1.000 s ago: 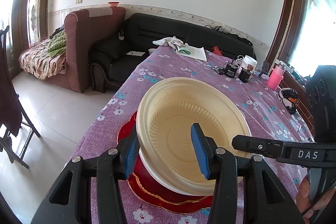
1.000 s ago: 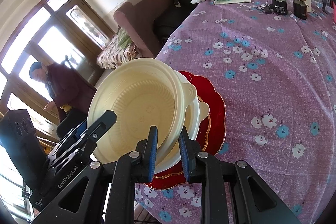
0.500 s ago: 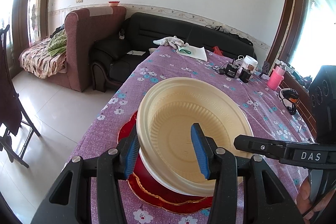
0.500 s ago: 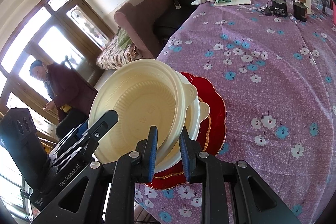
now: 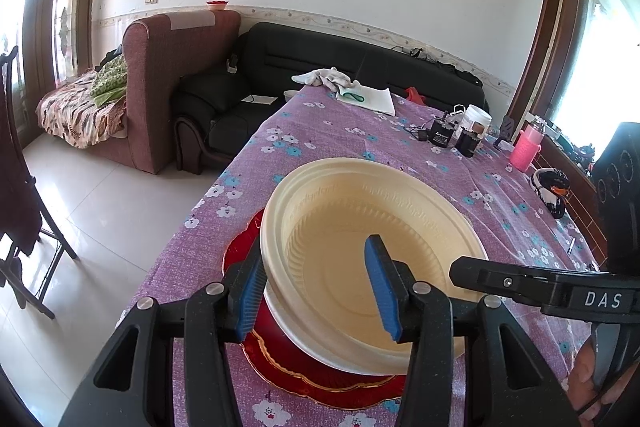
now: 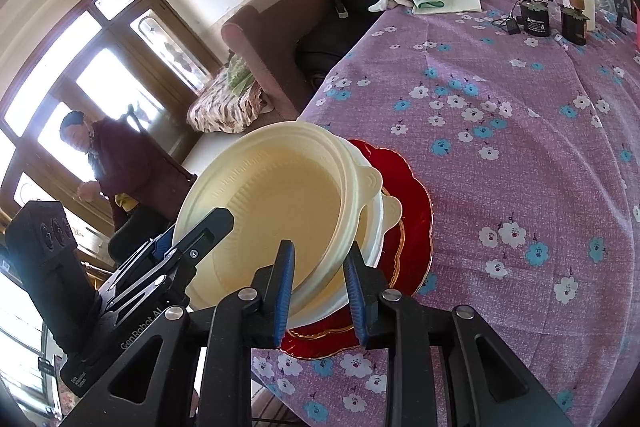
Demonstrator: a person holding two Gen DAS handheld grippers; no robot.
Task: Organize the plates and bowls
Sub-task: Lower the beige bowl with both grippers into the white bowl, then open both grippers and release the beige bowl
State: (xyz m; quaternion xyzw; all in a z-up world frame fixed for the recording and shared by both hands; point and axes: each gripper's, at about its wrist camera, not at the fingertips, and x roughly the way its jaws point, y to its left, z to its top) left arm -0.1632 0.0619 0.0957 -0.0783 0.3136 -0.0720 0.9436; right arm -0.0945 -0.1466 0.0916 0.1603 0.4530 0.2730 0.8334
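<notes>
- Opening a little, the right gripper [image 6: 320,291] is the one thing that has changed: its blue fingers [image 6: 285,291] have just been parting either side of the near rim of the cream bowl [image 6: 272,211], and a gap now shows between the outer pad and the bowl wall, so the grip looks let go.
- Straddling the opposite rim, the left gripper [image 5: 320,291] has its fingers at a middling spread, one pad against the outside wall and the other hanging inside the bowl without touching, so it grips nothing.
- My reading: the top bowl has been set down into the stack and this placement is all but finished; both hands now need to draw back without nudging it.
- That bowl sits slightly tilted inside a second cream bowl [image 6: 380,223]; both look like thin moulded plastic, matte, with fine ribbing on the inner wall, a stepped rim and small tab handles.
- Under them lies a red plate [image 6: 416,211], glossy, with a scalloped gold-lined edge.
- All of it rests near the edge of the table [image 6: 520,147], covered in a woven purple cloth printed with white and blue flowers.
</notes>
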